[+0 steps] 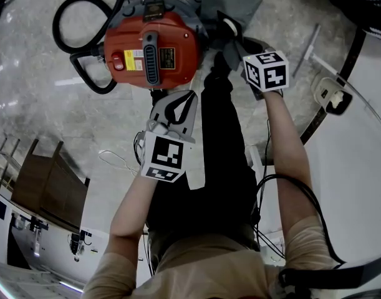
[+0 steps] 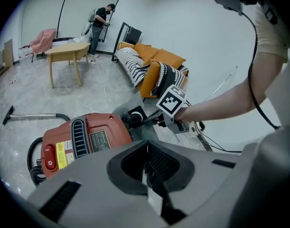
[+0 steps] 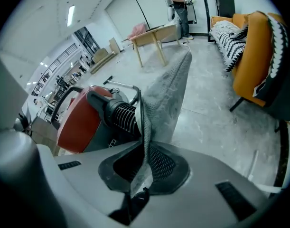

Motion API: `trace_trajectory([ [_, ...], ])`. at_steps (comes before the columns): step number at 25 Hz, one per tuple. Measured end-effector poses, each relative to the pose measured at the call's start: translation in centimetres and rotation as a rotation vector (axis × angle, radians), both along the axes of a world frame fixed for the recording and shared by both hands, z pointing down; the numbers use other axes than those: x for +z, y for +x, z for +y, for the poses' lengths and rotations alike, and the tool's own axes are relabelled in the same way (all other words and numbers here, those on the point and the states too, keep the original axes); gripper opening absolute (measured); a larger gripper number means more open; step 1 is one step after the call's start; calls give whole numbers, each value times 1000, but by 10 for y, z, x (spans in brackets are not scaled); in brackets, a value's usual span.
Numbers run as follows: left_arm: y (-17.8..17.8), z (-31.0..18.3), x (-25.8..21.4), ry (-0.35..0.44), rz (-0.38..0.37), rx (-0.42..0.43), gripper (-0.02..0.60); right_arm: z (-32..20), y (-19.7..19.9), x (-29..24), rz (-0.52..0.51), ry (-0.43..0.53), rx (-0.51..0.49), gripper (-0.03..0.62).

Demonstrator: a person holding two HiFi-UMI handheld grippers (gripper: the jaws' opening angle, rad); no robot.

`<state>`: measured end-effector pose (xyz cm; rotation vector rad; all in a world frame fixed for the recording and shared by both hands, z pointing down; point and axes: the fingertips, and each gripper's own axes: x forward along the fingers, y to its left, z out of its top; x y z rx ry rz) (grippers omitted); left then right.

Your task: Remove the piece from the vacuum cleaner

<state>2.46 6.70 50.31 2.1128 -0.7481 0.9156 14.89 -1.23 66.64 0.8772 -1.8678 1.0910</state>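
A red vacuum cleaner (image 1: 156,48) lies on the grey floor, with its black hose (image 1: 72,17) looped to the left. A grey cloth dust bag (image 1: 231,5) hangs off its right end beside the ribbed black hose port (image 3: 118,113). My right gripper (image 1: 232,42) is shut on the lower edge of that bag (image 3: 166,99), and the cloth runs up from between the jaws (image 3: 141,172). My left gripper (image 1: 189,98) hovers just below the red body (image 2: 83,141), apart from it, its jaws (image 2: 147,167) together with nothing held.
An orange sofa (image 2: 159,65) with a striped throw and a wooden table (image 2: 66,51) stand further back, and a person stands by the far wall. A vacuum wand (image 2: 31,114) lies on the floor. Brown wooden furniture (image 1: 47,185) is at the left, cables (image 1: 118,161) near my legs.
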Motion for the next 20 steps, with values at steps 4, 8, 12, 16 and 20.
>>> trace_trajectory([
  [4, 3, 0, 0, -1, 1, 6, 5, 0, 1, 0, -12, -7, 17, 29],
  [8, 0, 0, 1, 0, -6, 7, 5, -2, 7, 2, -13, -21, 73, 29],
  [12, -1, 1, -1, 1, -6, 4, 5, -5, 23, 1, -18, -45, 200, 29],
  [16, 3, 2, -2, 1, -2, 10, 5, -4, 23, -5, -26, -40, 200, 29],
  [20, 7, 2, -2, 4, -2, 13, 5, -2, 26, -6, -22, -43, 201, 29],
])
